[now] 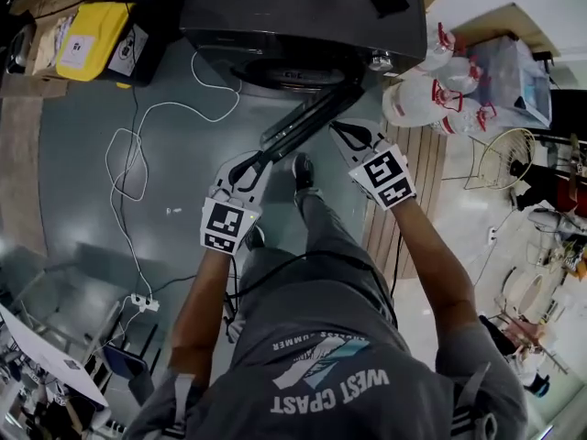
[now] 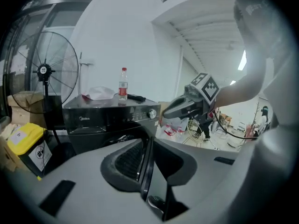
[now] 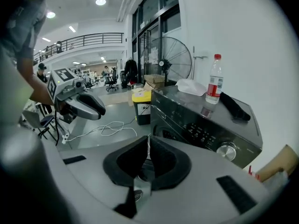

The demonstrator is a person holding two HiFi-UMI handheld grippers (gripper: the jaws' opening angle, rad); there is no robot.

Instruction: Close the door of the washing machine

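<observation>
Straight ahead of you on the grey floor (image 1: 83, 200) stands the dark grey front-loading washing machine (image 1: 303, 16). Its round glass door (image 1: 307, 117) hangs open, swung out towards you, with its free edge just ahead of your left gripper (image 1: 264, 159). That gripper's jaws are closed together on nothing; whether the tips touch the door, you cannot tell. Your right gripper (image 1: 337, 128) is just on the other side of the door, jaws also pressed together and empty.

On the machine's top, near its back edge, are a clear plastic water bottle with a red cap and label (image 3: 215, 78), a long black object (image 3: 235, 107) lying flat and a crumpled white cloth (image 3: 191, 87). A loose white cable (image 1: 138, 145) snakes across the floor on your left to a white power strip (image 1: 144, 302). A black pedestal fan (image 2: 43, 71) stands beyond it.

By the machine's left side sits a yellow lidded bin (image 1: 92, 41), closed, contents hidden. Clear plastic jugs with red handles (image 1: 426, 99) crowd its right side, beside a wire basket (image 1: 500, 159). The drum opening is too dark to see into.
</observation>
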